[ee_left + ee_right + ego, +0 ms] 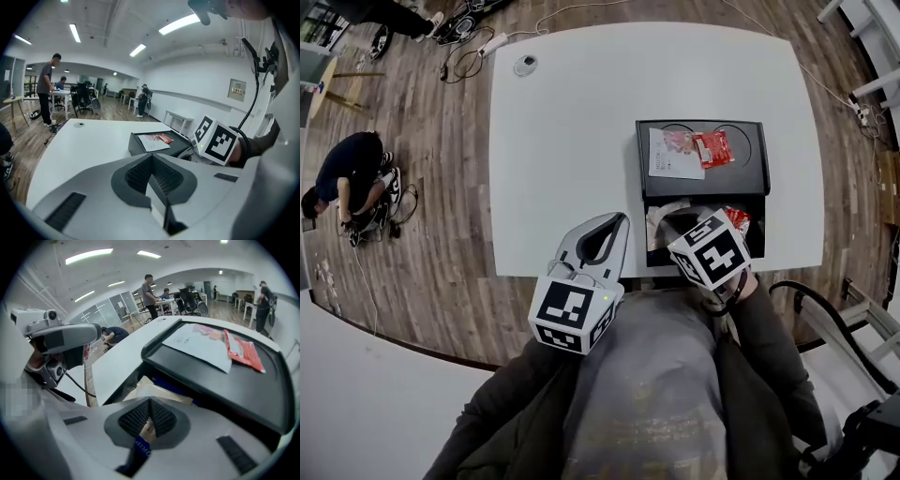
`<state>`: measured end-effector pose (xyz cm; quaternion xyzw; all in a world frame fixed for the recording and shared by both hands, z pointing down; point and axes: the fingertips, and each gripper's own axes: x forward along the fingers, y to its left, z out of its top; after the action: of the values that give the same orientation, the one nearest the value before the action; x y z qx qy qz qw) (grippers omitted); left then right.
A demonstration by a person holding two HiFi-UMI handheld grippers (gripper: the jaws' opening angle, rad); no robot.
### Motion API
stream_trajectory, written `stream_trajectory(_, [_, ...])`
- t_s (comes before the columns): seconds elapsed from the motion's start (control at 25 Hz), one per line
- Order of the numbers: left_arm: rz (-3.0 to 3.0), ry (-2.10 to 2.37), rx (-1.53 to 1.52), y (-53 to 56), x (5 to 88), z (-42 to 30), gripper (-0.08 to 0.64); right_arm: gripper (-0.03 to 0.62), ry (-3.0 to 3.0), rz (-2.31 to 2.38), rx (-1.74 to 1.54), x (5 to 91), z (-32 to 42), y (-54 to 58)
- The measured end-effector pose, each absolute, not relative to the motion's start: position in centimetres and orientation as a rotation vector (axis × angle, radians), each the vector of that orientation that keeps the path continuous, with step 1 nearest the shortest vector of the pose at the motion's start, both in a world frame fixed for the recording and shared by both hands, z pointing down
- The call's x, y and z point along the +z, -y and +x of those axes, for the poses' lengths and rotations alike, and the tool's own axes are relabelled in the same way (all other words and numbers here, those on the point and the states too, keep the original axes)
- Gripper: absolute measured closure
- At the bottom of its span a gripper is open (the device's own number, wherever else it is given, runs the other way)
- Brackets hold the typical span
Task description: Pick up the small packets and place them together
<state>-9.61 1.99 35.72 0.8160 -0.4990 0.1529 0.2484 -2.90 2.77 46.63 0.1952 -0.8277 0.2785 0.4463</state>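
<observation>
Fingers of right gripper [149,414] clamp one small packet [142,445]; left gripper [151,159] is closed and empty. I'd grip firmly and set it beside the red packet [243,352] ahead.

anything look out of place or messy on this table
Nothing looks spilled or damaged. The only untidy bit is the white sheet, which lies slightly askew on the black tray, with a red packet at its edge.

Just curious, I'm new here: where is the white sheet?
In the head view the white sheet lies on the black tray, right side of the table, just left of a red packet.
</observation>
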Motion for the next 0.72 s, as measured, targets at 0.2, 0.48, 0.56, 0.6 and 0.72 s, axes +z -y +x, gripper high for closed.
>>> stream_trajectory(0.2, [2.218,1.372,0.411,-2.3,35.8,-9.5,0.557,0.584,2.117,0.552,0.721,44.7,-0.8,-2.1])
stream_trajectory(0.48, [2.248,1.353,0.410,-2.1,35.7,-8.1,0.557,0.528,2.032,0.678,0.808,45.6,3.8,-1.4])
stream_trajectory(0.56, [2.245,1.354,0.414,-2.1,35.8,-8.1,0.557,0.517,2.008,0.655,0.818,46.3,3.9,-1.9])
stream_trajectory(0.6, [2.243,1.354,0.415,-2.2,35.8,-8.2,0.557,0.511,1.998,0.642,0.822,46.5,3.8,-2.3])
stream_trajectory(0.72, [2.237,1.353,0.417,-2.4,35.9,-8.2,0.557,0.504,1.983,0.625,0.816,46.6,3.8,-2.8])
